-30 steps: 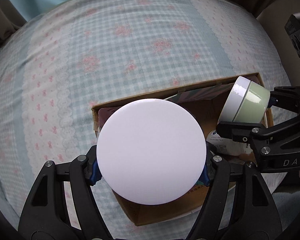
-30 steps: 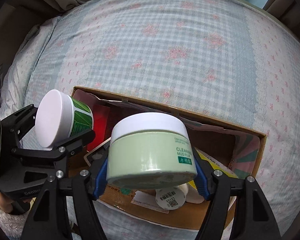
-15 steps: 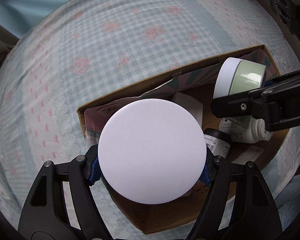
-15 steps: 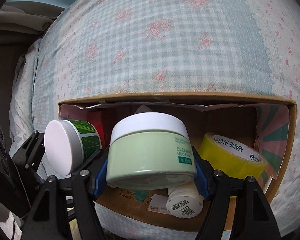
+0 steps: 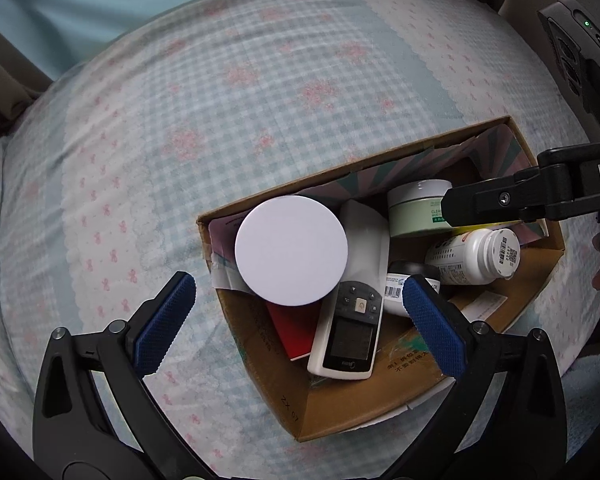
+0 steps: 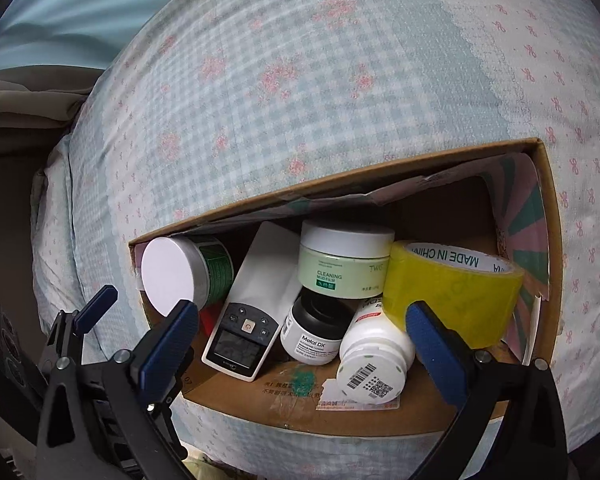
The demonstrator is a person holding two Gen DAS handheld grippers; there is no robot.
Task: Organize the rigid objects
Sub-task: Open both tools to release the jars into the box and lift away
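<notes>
A cardboard box lies on the bed. The white-lidded green-label jar lies on its side in the box's left end. The pale green mud-film jar stands at the back of the box. My left gripper is open and empty just above the box's near left side. My right gripper is open and empty above the box; one of its fingers crosses the left wrist view.
The box also holds a white remote, a dark-lidded small jar, a white pill bottle, yellow tape and a red item. Checked floral bedding surrounds the box.
Both grippers opened and let go of their jars, which now rest in the box. Both grippers drew back from the jars.
</notes>
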